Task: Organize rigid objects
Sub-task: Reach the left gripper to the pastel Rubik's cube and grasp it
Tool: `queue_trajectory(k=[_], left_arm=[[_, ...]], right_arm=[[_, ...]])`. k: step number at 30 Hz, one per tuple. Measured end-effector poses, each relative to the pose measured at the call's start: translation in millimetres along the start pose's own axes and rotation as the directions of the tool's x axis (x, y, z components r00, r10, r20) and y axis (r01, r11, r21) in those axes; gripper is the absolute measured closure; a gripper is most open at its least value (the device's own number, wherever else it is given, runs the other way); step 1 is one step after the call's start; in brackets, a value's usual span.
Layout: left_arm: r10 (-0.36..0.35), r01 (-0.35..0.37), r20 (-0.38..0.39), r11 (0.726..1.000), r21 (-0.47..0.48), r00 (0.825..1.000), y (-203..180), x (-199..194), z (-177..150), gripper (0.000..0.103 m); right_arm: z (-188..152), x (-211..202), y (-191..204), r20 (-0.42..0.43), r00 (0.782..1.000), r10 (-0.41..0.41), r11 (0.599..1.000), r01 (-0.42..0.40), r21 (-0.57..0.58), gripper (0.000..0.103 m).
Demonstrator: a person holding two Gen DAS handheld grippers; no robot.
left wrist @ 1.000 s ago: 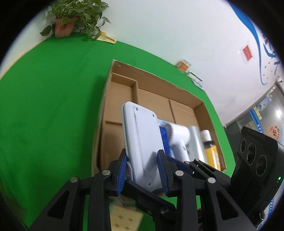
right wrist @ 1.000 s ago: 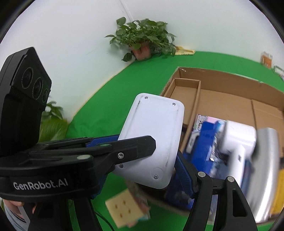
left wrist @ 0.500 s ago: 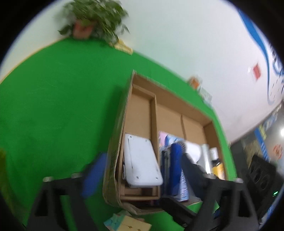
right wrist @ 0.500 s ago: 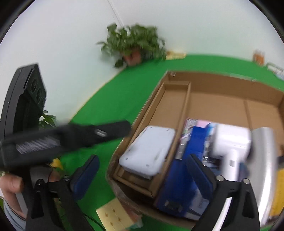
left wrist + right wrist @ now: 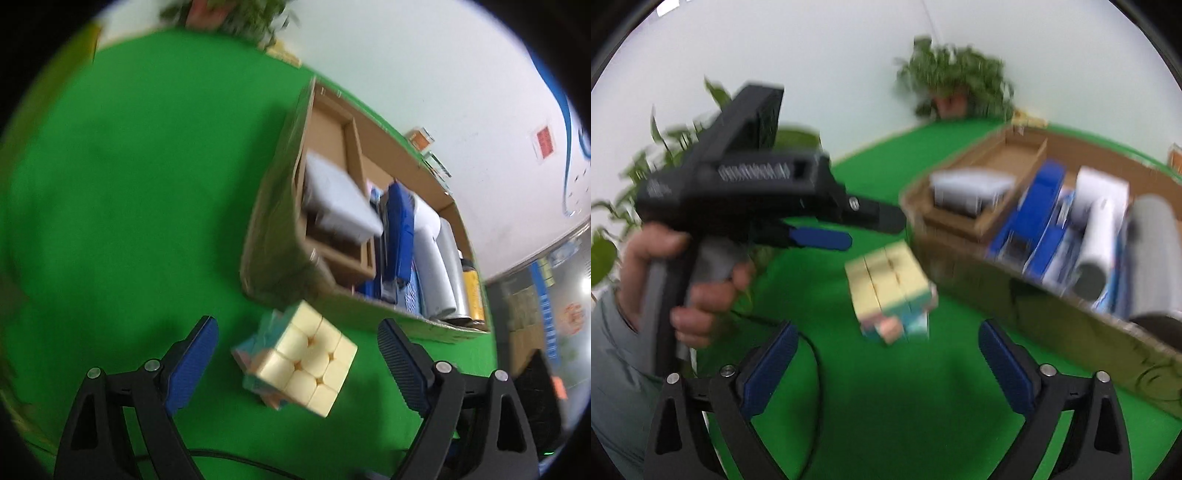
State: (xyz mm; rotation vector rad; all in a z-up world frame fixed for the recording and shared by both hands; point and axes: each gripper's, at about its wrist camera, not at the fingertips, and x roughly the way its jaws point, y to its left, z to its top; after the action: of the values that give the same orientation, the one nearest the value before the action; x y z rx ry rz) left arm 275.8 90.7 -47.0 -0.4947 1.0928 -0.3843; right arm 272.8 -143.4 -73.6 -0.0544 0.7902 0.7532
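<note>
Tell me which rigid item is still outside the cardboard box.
The pastel puzzle cube, on the green cloth just before the cardboard box. The white device and blue stapler lie inside.

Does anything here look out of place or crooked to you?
Yes. The puzzle cube sits alone on the green cloth outside the cardboard box, while everything else is packed inside. In the box's narrow end compartment, the white device lies tilted, propped on the divider rather than flat.
</note>
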Motion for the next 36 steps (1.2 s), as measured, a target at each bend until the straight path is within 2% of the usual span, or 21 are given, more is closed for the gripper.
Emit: queue_trajectory(k=[1, 3, 5, 8, 9, 15, 18, 19, 21, 24, 27, 29, 31, 33, 36], left_arm=[[-0.021, 0.021, -0.012, 1.0, -0.023, 1.0, 5, 4, -1, 0.017], [-0.031, 0.03, -0.024, 0.999, -0.045, 0.999, 13, 10, -1, 0.019], [-0.03, 0.029, -0.056, 0.999, -0.021, 0.998, 12, 17, -3, 0.03], [-0.032, 0.033, -0.065, 0.999, 0.005, 0.997, 5, 22, -11, 0.03], [-0.042, 0.043, -0.071, 0.999, 0.009, 0.997, 3, 24, -13, 0.031], [-0.071, 0.081, -0.126, 0.994, 0.079, 0.99, -29, 38, -37, 0.031], [-0.108, 0.141, -0.188, 0.975, 0.173, 0.976, -58, 50, -54, 0.031], [-0.119, 0.167, -0.224, 0.963, 0.21, 0.967, -68, 54, -61, 0.031], [-0.116, 0.18, -0.259, 0.954, 0.242, 0.959, -77, 56, -67, 0.031], [-0.111, 0.181, -0.264, 0.949, 0.26, 0.958, -80, 54, -73, 0.031], [-0.115, 0.183, -0.267, 0.952, 0.245, 0.957, -80, 54, -77, 0.031], [-0.112, 0.175, -0.257, 0.956, 0.236, 0.96, -79, 53, -79, 0.031], [-0.107, 0.162, -0.234, 0.959, 0.232, 0.966, -81, 52, -79, 0.031], [-0.105, 0.153, -0.218, 0.964, 0.217, 0.97, -82, 48, -81, 0.031], [-0.106, 0.146, -0.197, 0.969, 0.2, 0.975, -81, 47, -84, 0.032]], right_arm=[[1, 10, -2, -0.021, 1.0, -0.017, 1.0, 0.017, -0.003, 0.024], [3, 25, -5, -0.038, 0.999, -0.013, 1.0, 0.013, -0.004, 0.024], [3, 35, -9, -0.043, 0.999, -0.007, 1.0, 0.008, 0.011, 0.025], [-1, 37, -13, -0.03, 0.999, 0.015, 1.0, -0.014, 0.018, 0.028], [-2, 36, -14, -0.028, 0.999, 0.018, 1.0, -0.017, 0.019, 0.034], [-34, 1, -23, -0.038, 0.999, -0.011, 0.997, 0.013, 0.07, 0.037], [-64, -29, -23, -0.043, 0.999, -0.027, 0.988, 0.034, 0.153, 0.037], [-75, -38, -20, -0.043, 0.999, -0.024, 0.984, 0.031, 0.175, 0.037], [-87, -49, -16, -0.034, 0.999, -0.037, 0.985, 0.042, 0.17, 0.037], [-97, -64, -20, -0.004, 0.993, -0.121, 0.983, 0.12, 0.137, 0.037], [-94, -55, -32, -0.058, 0.982, -0.182, 0.976, 0.188, 0.107, 0.036], [-87, -41, -37, -0.102, 0.977, -0.187, 0.977, 0.195, 0.081, 0.038], [-81, -34, -33, -0.102, 0.984, -0.148, 0.987, 0.154, 0.053, 0.042], [-80, -29, -29, -0.094, 0.985, -0.146, 0.988, 0.149, 0.032, 0.043], [-80, -26, -26, -0.078, 0.988, -0.135, 0.99, 0.137, 0.031, 0.051]])
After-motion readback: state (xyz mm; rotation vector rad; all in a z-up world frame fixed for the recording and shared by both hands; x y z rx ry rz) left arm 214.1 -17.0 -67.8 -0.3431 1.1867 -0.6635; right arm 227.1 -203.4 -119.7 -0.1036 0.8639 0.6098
